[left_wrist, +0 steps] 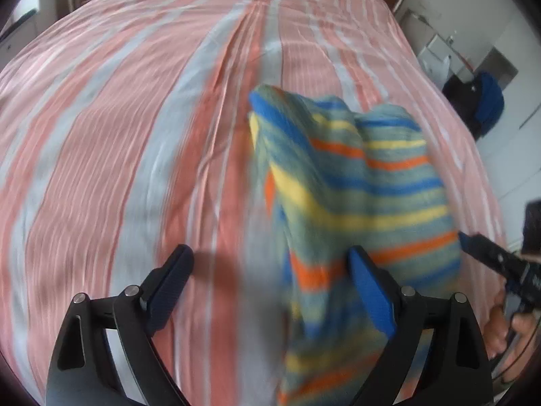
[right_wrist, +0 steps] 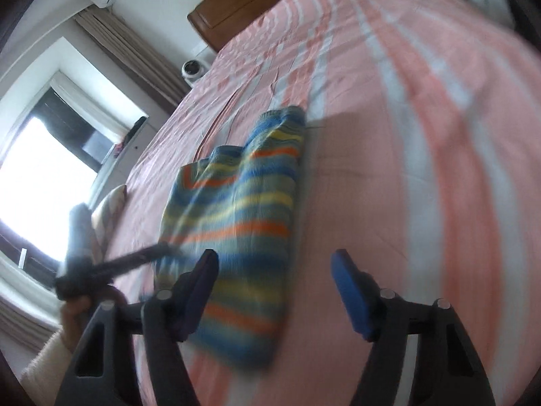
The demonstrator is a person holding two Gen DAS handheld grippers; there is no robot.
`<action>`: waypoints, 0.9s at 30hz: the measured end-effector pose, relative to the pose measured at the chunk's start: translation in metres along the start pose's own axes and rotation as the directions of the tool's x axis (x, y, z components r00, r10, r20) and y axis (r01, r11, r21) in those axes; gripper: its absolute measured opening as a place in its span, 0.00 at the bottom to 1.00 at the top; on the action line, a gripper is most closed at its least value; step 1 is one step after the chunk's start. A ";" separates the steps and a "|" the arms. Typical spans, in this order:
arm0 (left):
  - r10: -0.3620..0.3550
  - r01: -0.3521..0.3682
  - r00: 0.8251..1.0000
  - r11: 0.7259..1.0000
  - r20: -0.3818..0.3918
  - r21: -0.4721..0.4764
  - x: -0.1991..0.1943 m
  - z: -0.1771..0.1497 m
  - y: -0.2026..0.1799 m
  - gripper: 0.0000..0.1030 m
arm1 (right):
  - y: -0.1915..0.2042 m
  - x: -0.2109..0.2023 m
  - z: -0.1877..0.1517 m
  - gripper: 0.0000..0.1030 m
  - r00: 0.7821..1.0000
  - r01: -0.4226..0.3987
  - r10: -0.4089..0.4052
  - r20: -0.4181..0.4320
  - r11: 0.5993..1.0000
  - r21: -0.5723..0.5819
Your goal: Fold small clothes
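Right now the striped knit sweater lies folded on the pink-and-white striped bedsheet, its long axis running from my near edge of the bed up toward the wooden headboard. I read both sets of tongs as spread wide with nothing between the pads.

From the left gripper the sweater sits to the right of centre: its right finger overlaps the near end of the cloth, though with the blur I cannot tell whether it touches, while the left finger hangs over bare sheet. From the right gripper the garment lies to the left, with the left finger over its near edge and the right finger over bare sheet. So the sweater lies between my two hands, and each gripper's inner finger is the one nearest it.

Both views are smeared by motion, so exact height above the cloth is hard to judge. I judge the left gripper slightly nearer the near corner, and a move along the long axis looks the natural one.
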State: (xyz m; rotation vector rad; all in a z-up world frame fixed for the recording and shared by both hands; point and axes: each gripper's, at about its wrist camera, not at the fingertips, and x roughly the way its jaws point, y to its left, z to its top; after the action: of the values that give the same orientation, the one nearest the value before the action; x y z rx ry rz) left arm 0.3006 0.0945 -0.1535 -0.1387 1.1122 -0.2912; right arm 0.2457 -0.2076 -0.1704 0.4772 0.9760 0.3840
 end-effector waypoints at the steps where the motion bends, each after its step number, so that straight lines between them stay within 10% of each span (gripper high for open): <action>1: -0.010 0.010 1.000 1.000 -0.014 0.003 0.005 0.006 0.002 0.93 | -0.003 0.015 0.008 0.67 1.000 -0.019 0.020 -0.016 1.000 0.016; 4: -0.032 0.032 0.998 0.999 -0.049 0.008 0.016 0.014 -0.001 0.85 | -0.012 0.059 0.026 0.61 0.992 -0.100 0.105 -0.069 0.992 0.075; 5: -0.018 0.019 0.998 0.999 -0.053 0.031 0.019 0.013 -0.008 0.73 | -0.012 0.068 0.029 0.43 0.990 -0.113 0.119 -0.069 0.989 0.091; 7: -0.048 0.051 0.997 0.997 -0.053 0.065 0.020 0.012 -0.019 0.18 | -0.002 0.084 0.034 0.25 0.990 -0.091 0.100 -0.102 0.992 0.086; 9: 0.046 -0.048 0.999 0.991 0.020 0.125 0.009 0.003 -0.037 0.14 | 0.036 0.087 0.030 0.22 0.992 0.091 -0.100 -0.081 0.990 -0.106; 12: 0.065 -0.075 0.993 0.993 0.100 0.096 -0.020 -0.013 -0.043 0.12 | 0.109 0.080 0.000 0.21 0.935 0.346 -0.338 0.104 0.810 -0.473; 17: 0.038 -0.051 0.972 0.997 0.232 0.051 -0.079 -0.022 -0.045 0.12 | 0.157 0.033 -0.019 0.21 0.939 0.338 -0.244 0.241 0.781 -0.525; 20: 0.097 -0.118 0.959 0.991 0.265 0.062 -0.082 -0.014 -0.053 0.29 | 0.156 0.017 -0.005 0.23 0.946 0.304 -0.198 0.256 0.818 -0.489; 22: 0.167 -0.183 0.950 0.982 0.265 0.037 -0.078 -0.016 -0.052 0.73 | 0.140 0.018 0.011 0.41 0.947 0.297 -0.206 0.245 0.850 -0.434; 23: 0.196 -0.210 0.940 0.977 0.280 0.020 -0.080 -0.021 -0.052 0.80 | 0.131 0.018 0.016 0.68 0.942 0.317 -0.234 0.241 0.856 -0.409; 24: 0.223 -0.236 0.921 0.972 0.320 0.003 -0.086 -0.033 -0.052 0.89 | 0.119 0.018 0.019 0.85 0.920 0.382 -0.306 0.245 0.843 -0.379; 27: 0.305 -0.336 0.861 0.942 0.407 0.005 -0.104 -0.072 -0.059 0.98 | 0.096 -0.004 0.007 0.86 0.903 0.419 -0.345 0.257 0.840 -0.344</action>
State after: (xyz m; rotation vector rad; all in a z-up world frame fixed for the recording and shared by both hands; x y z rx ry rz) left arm 0.1840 0.0721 -0.0801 0.0566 0.6955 0.0003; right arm 0.2405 -0.1309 -0.1114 -0.0561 0.7621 0.1575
